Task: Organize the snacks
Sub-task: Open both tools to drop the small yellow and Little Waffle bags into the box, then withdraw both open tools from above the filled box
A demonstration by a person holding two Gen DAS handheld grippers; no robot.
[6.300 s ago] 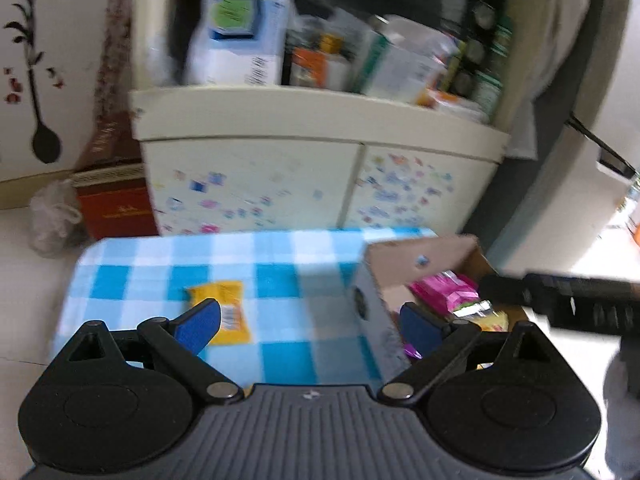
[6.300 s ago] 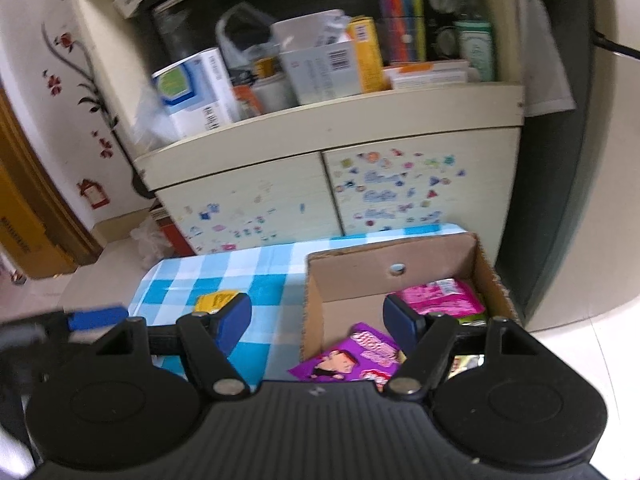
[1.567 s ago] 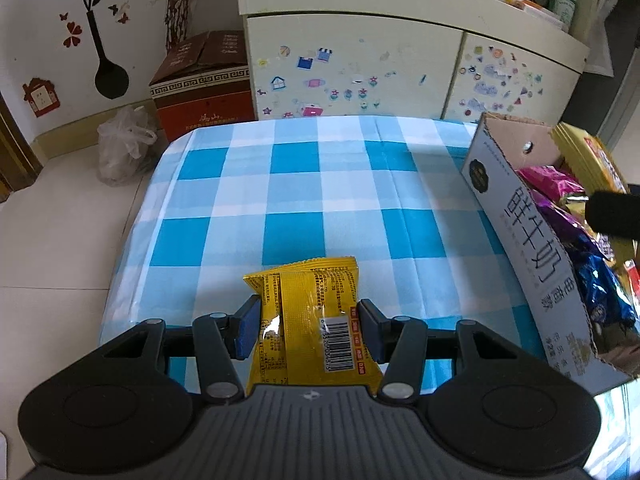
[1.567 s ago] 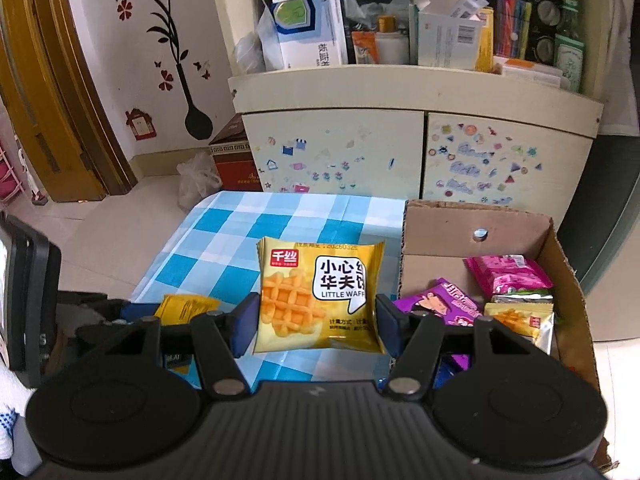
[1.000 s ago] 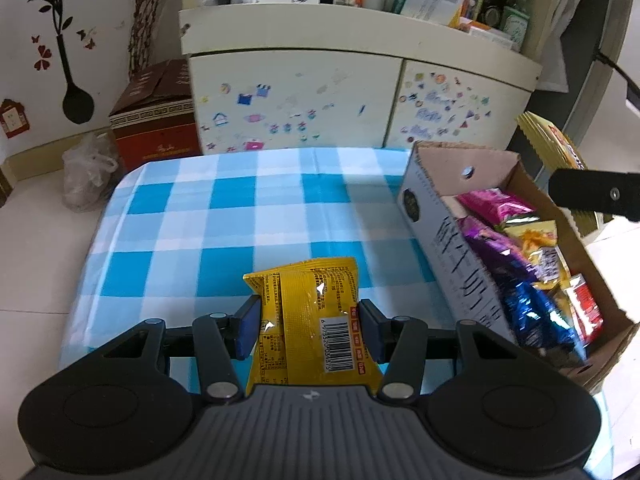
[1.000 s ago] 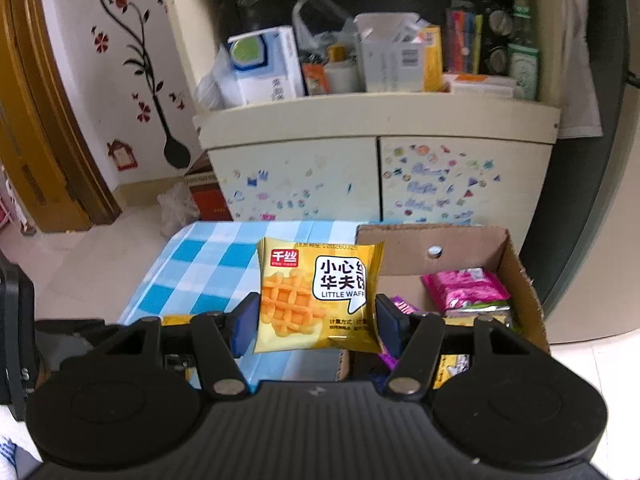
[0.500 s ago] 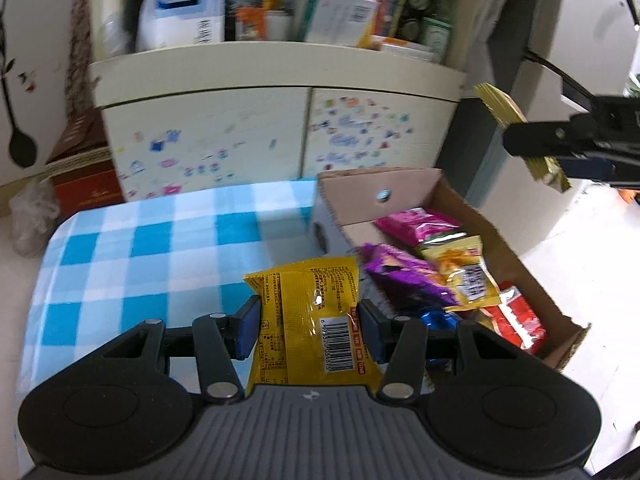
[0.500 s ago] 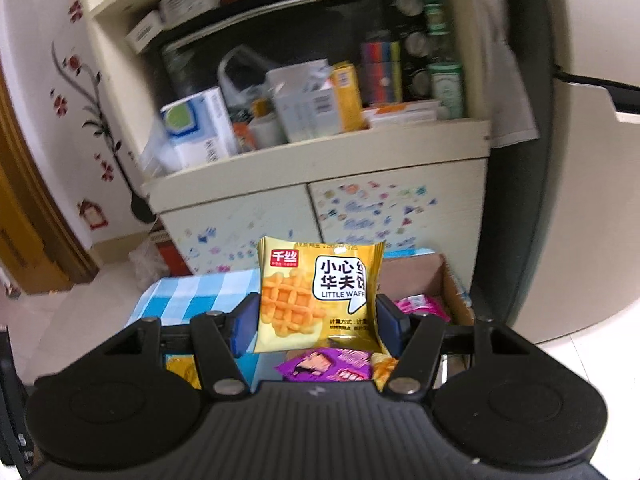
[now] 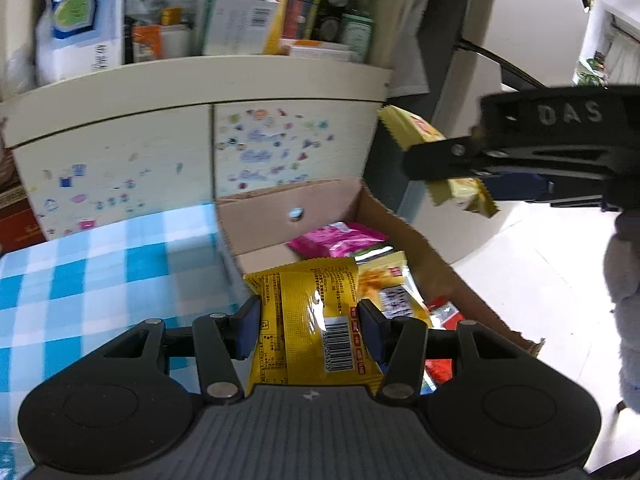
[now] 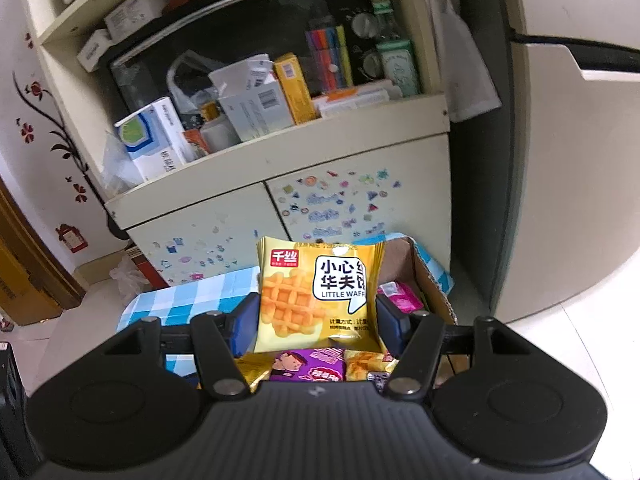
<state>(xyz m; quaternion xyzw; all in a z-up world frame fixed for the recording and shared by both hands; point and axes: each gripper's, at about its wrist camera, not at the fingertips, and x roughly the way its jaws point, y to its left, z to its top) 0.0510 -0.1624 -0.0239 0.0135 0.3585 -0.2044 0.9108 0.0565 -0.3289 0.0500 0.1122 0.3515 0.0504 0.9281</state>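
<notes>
My left gripper [image 9: 308,326] is shut on a yellow snack packet [image 9: 308,320] with a barcode, held above the near part of the open cardboard box [image 9: 404,224]. Inside the box lie a pink packet [image 9: 336,242], a yellow chip packet [image 9: 390,284] and a red one [image 9: 440,312]. My right gripper [image 10: 318,318] is shut on a yellow waffle packet [image 10: 318,292], held upright over the box [image 10: 424,276]; purple [image 10: 308,368] and orange packets show below it. In the left wrist view the right gripper [image 9: 472,178] hangs above the box's right side with the waffle packet [image 9: 416,130].
The box sits on a blue-and-white checked tablecloth [image 9: 100,256]. Behind stands a cream cabinet [image 10: 280,200] with stickered doors and a cluttered shelf. A dark gap and a white appliance [image 10: 560,160] are to the right. A brown carton [image 9: 16,216] stands on the floor at left.
Both grippers have swung to the right with their packets, from over the tablecloth to over the cardboard box. Each packet stays gripped as before.
</notes>
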